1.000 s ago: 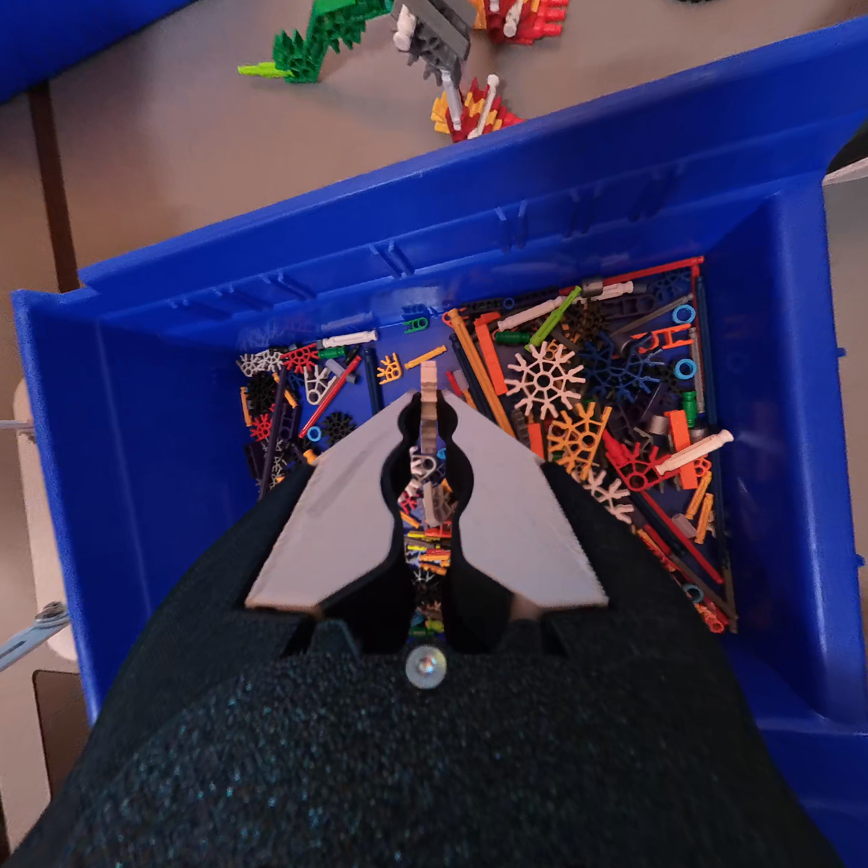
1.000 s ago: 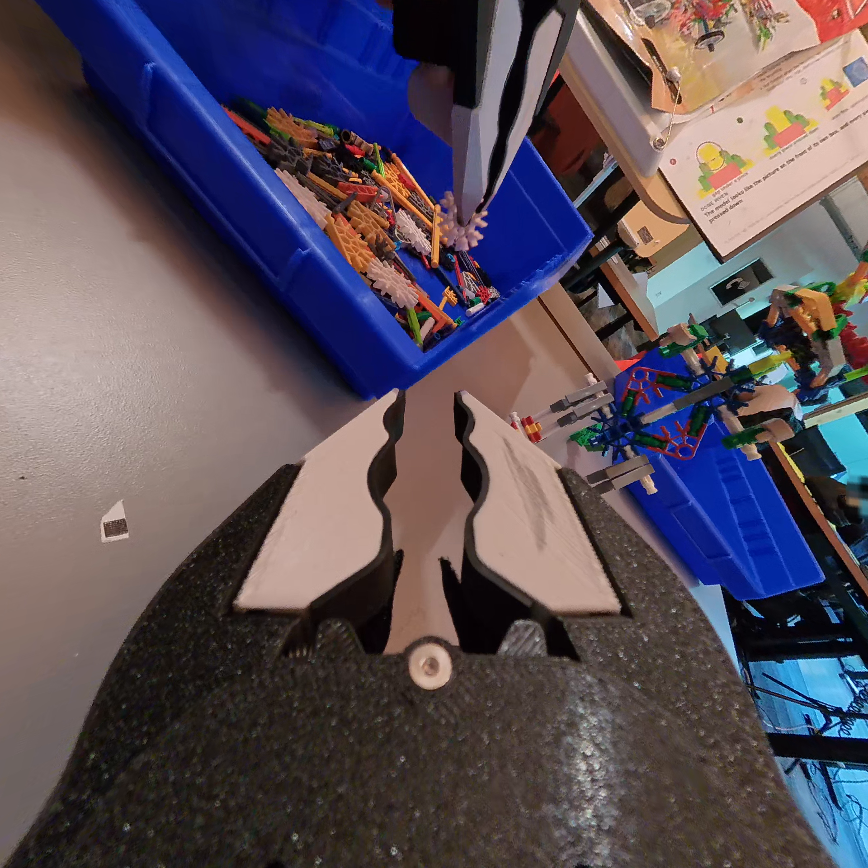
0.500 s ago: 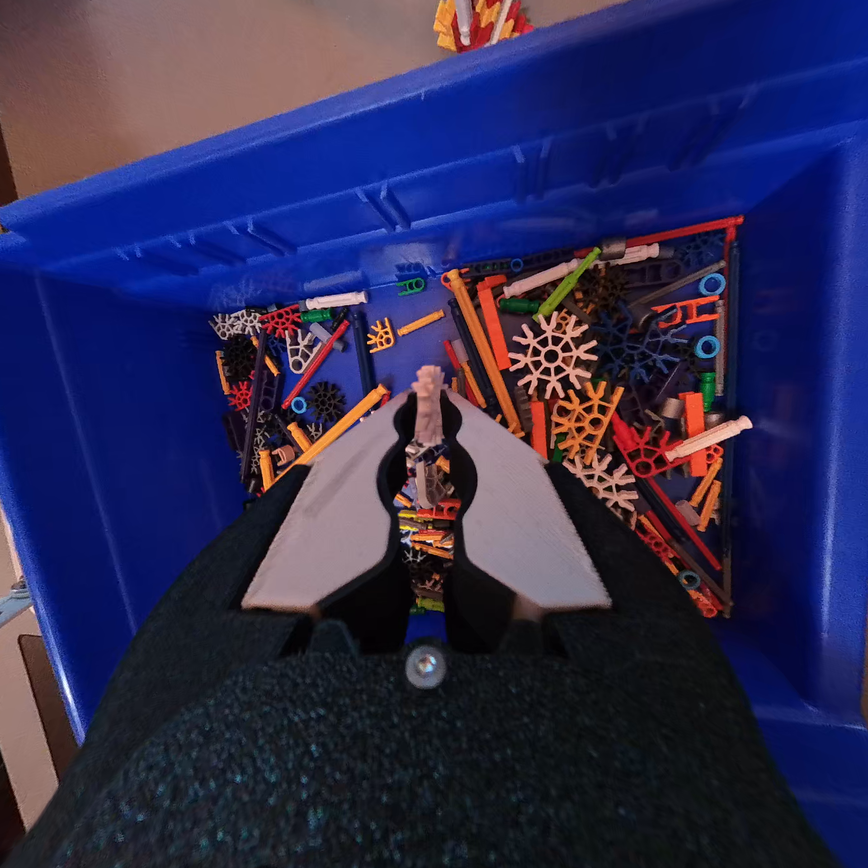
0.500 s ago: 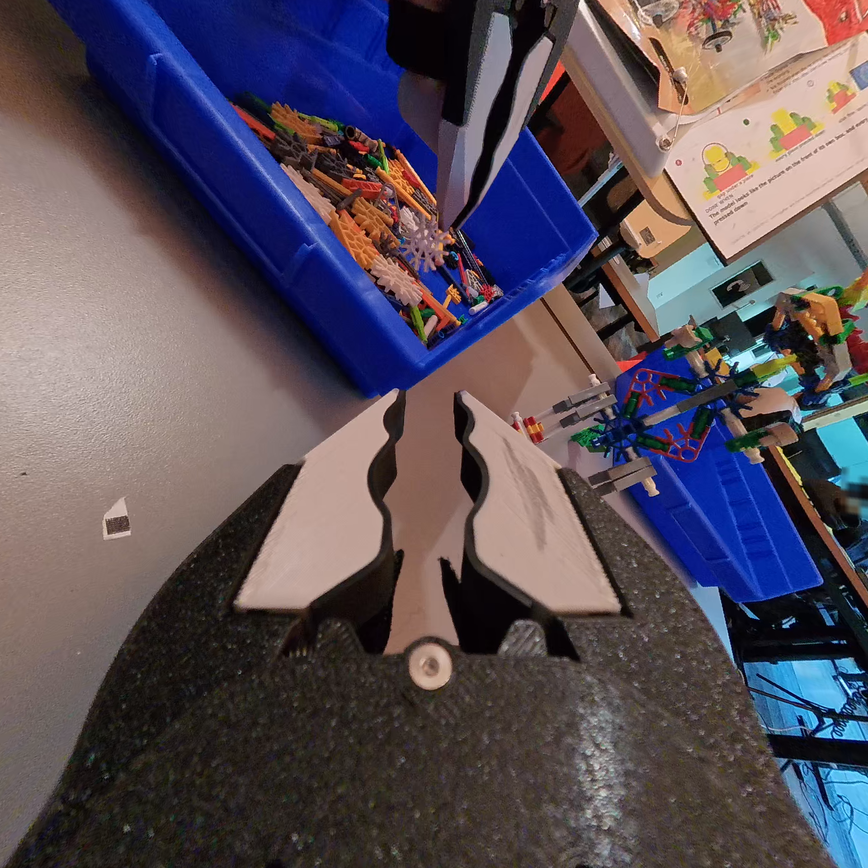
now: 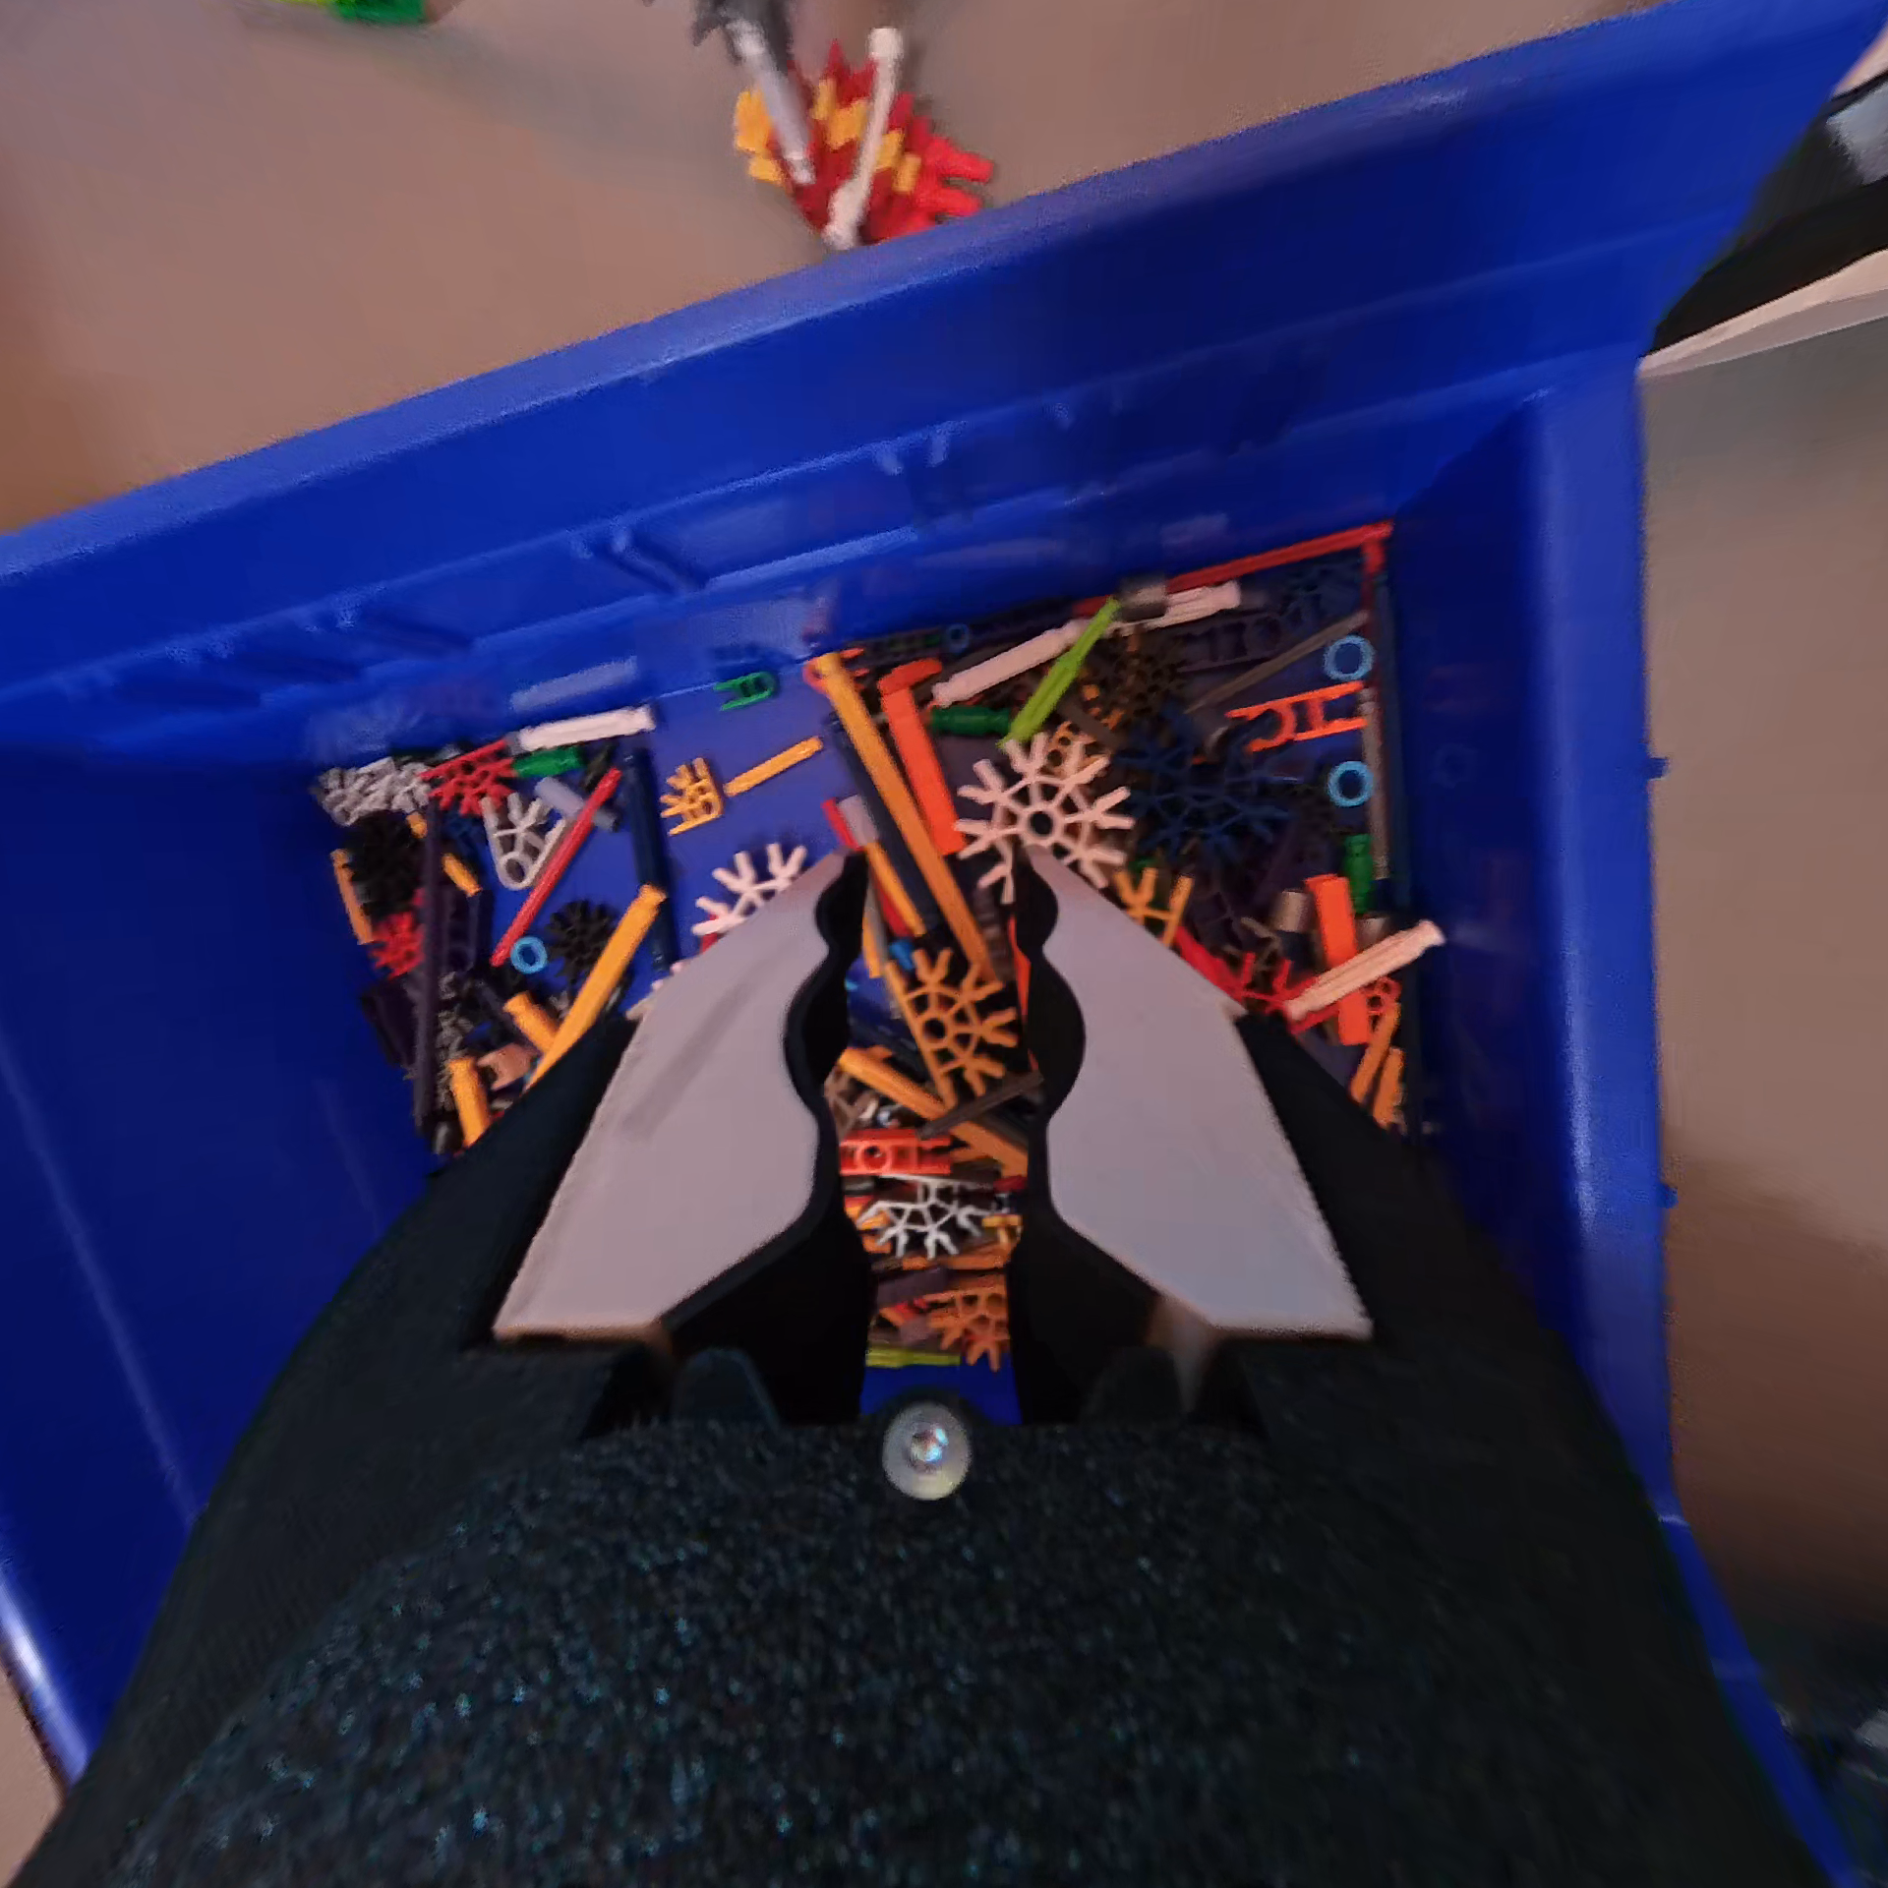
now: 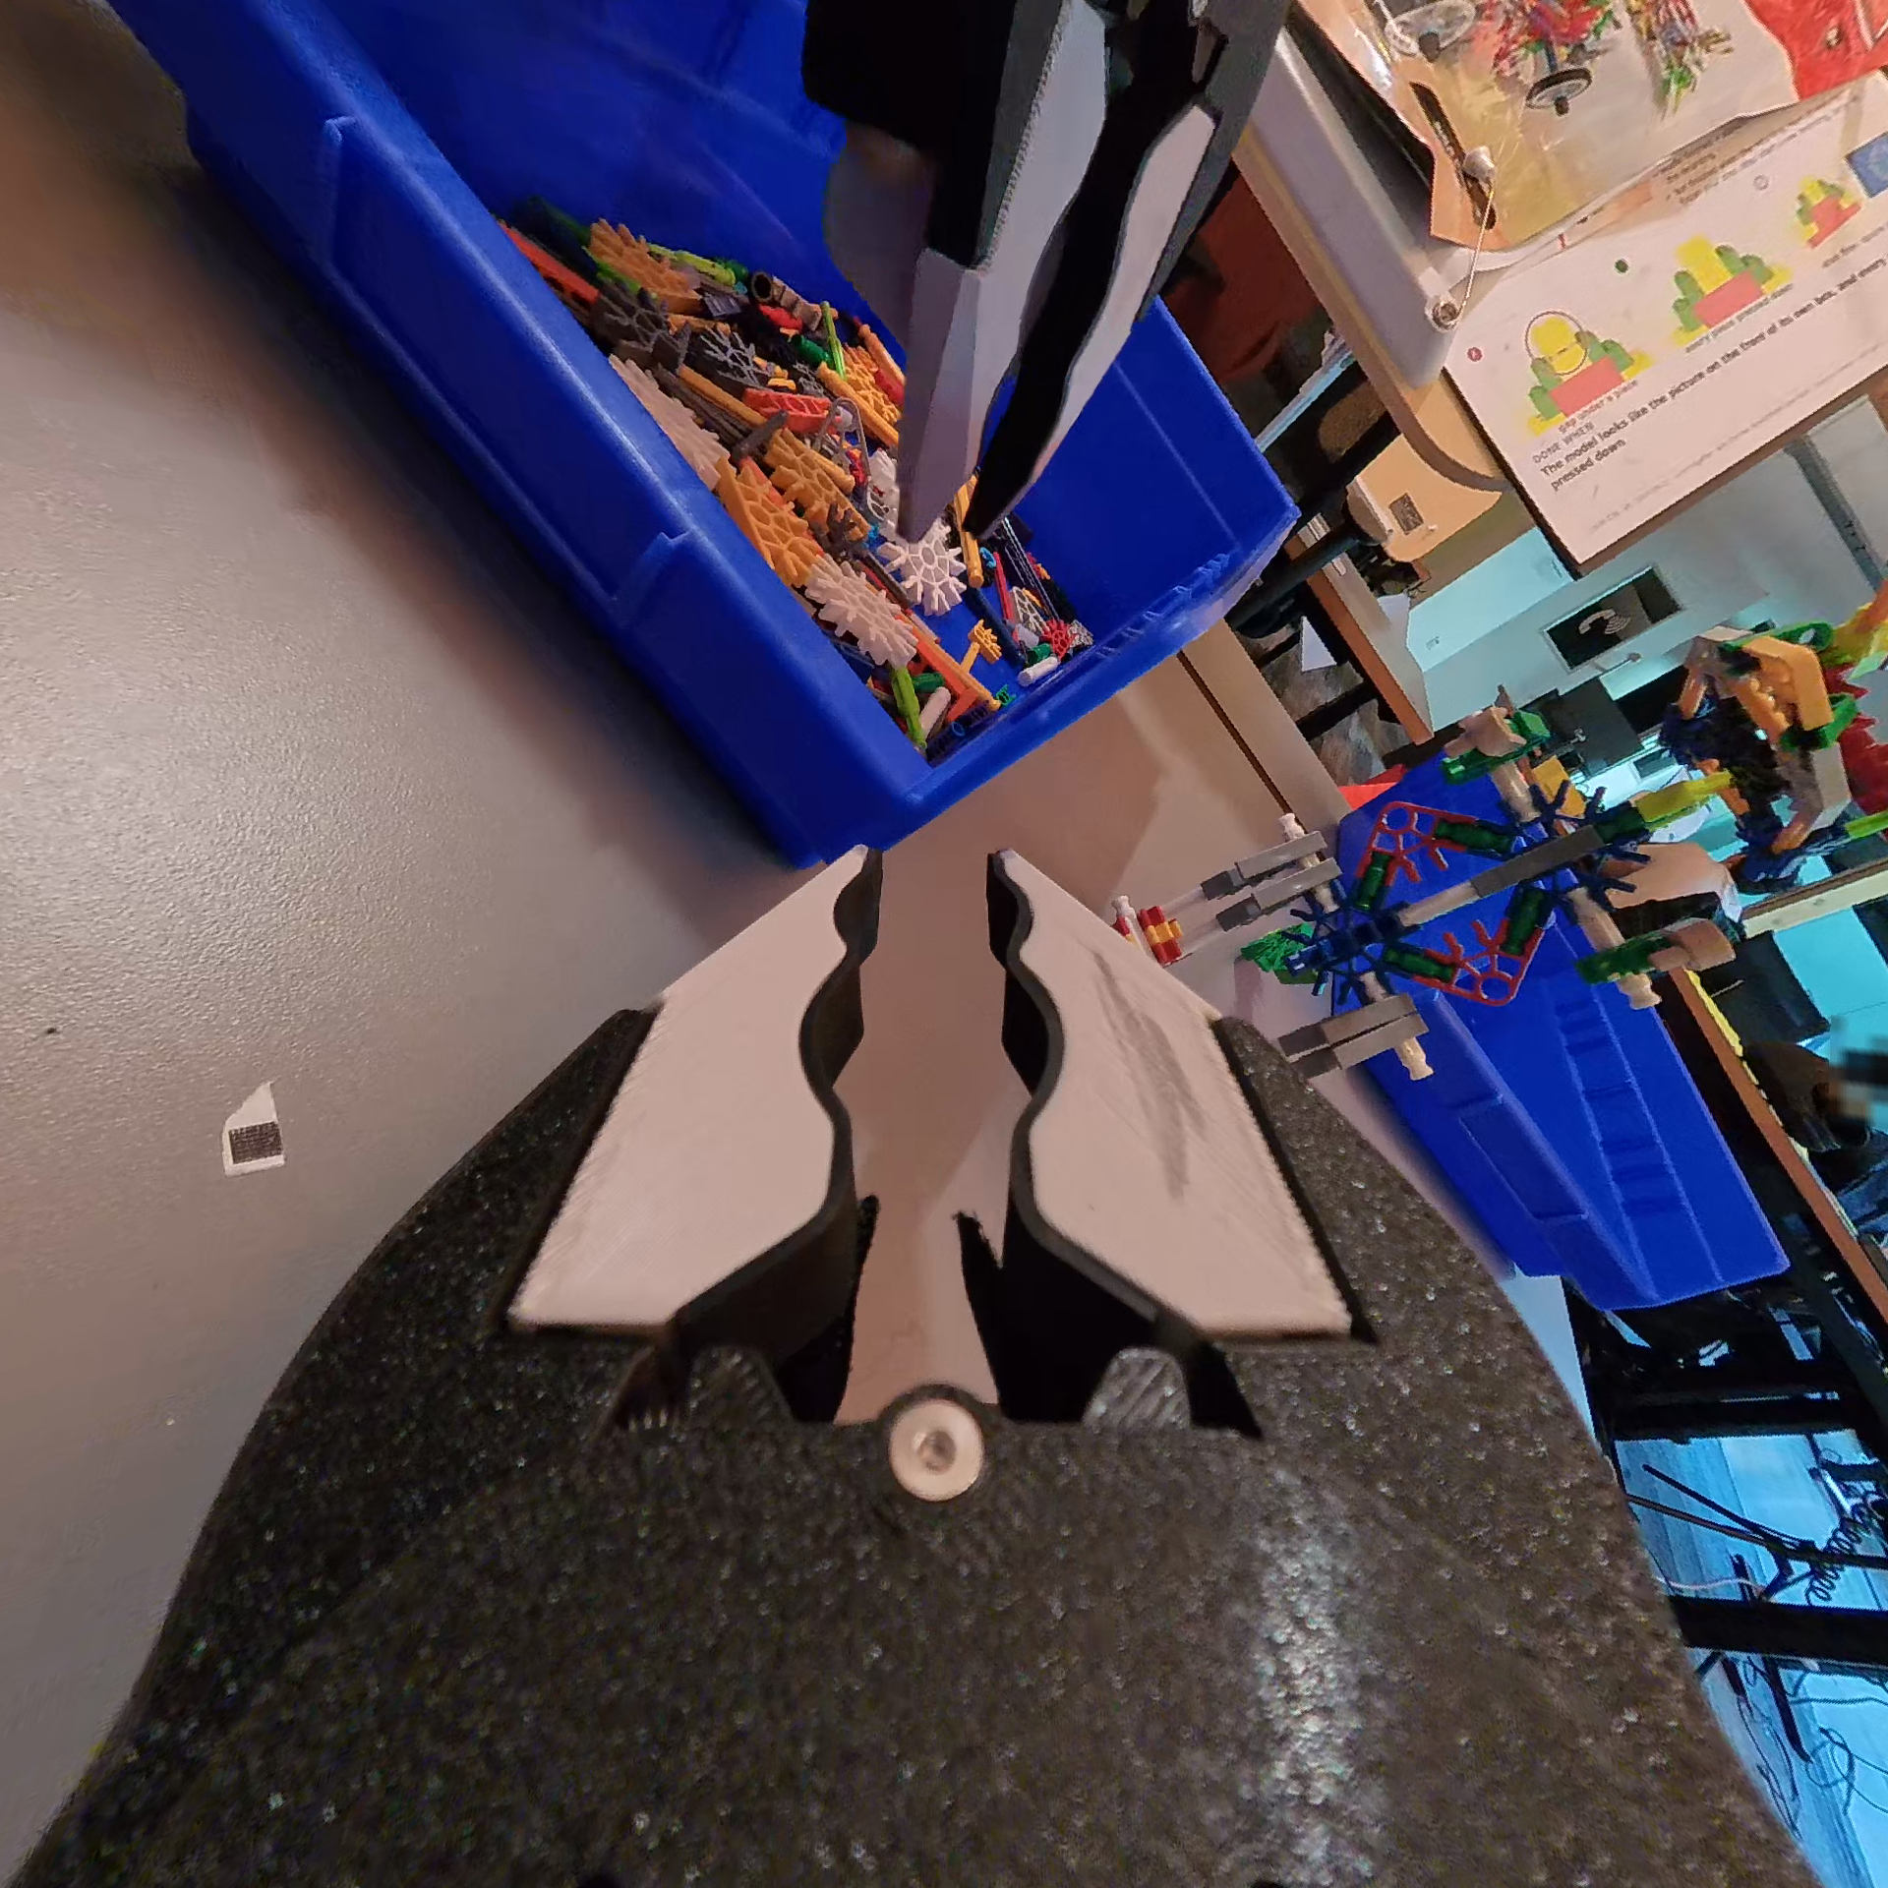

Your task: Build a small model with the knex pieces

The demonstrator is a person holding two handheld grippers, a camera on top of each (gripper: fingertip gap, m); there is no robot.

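Left wrist view: the left tool [image 5: 935, 879] is hovering parted and empty inside the blue bin [image 5: 919, 409], its tips just above a white snowflake connector [image 5: 751, 884].

The bin is holding a loose heap of rods and connectors [image 5: 1124, 817]; such tangled pieces are likely snagging one another, so a grasp could drag neighbours along or slip. The right tool [image 6: 928, 868] is waiting over the desk [image 6: 255, 664], parted and empty, beside a second blue bin [image 6: 1594, 1144].
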